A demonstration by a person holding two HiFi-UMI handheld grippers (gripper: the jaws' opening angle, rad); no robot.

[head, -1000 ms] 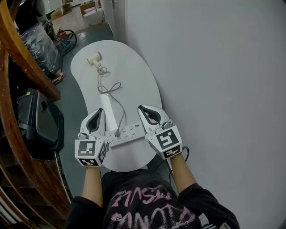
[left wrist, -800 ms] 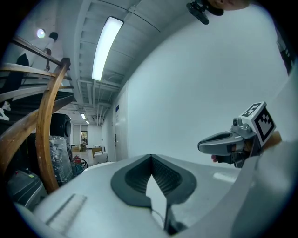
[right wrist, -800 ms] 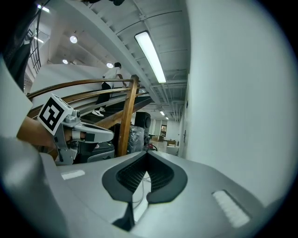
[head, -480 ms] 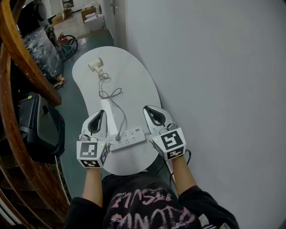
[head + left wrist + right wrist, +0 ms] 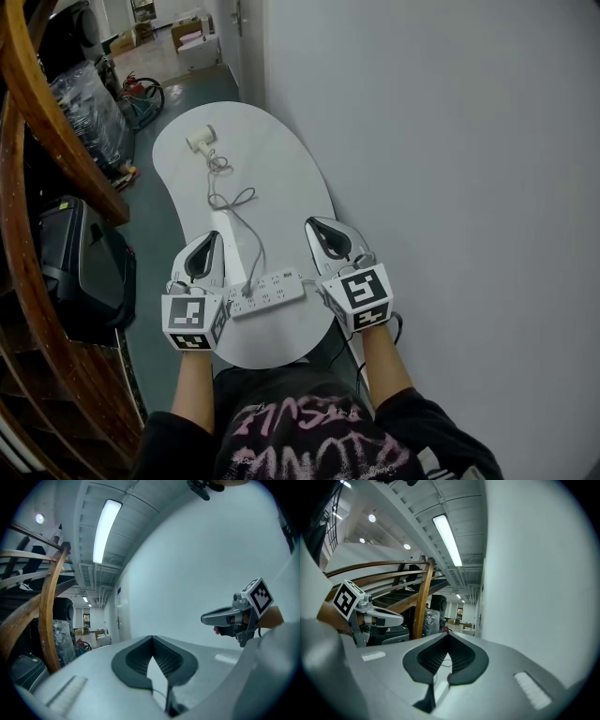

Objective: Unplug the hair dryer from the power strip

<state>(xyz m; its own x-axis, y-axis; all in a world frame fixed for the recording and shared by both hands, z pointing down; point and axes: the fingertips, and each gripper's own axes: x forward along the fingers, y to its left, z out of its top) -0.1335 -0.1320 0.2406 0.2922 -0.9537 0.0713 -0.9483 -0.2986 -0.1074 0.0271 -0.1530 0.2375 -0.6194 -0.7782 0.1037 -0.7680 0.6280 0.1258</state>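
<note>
A white hair dryer (image 5: 199, 139) lies at the far end of the white oval table (image 5: 291, 169). Its grey cord (image 5: 234, 200) snakes toward me and ends in a plug (image 5: 246, 288) seated in the white power strip (image 5: 269, 292) at the near end. My left gripper (image 5: 209, 236) hovers just left of the strip, shut and holding nothing. My right gripper (image 5: 315, 224) hovers just right of the strip, also shut and holding nothing. In the left gripper view the left gripper (image 5: 152, 638) has its tips meeting, and the right gripper (image 5: 225, 617) shows beside it. The right gripper view shows the right gripper (image 5: 447, 634) the same way.
A pale wall (image 5: 450, 141) runs close along the table's right side. A curved wooden banister (image 5: 42, 122) and a black case (image 5: 84, 267) stand on the left. A flat white strip (image 5: 228, 239) lies on the table under the cord. Boxes and wrapped goods sit far down the hall.
The right gripper has drifted slightly to the right of the strip's end. The left gripper has barely moved. Both stay shut.
</note>
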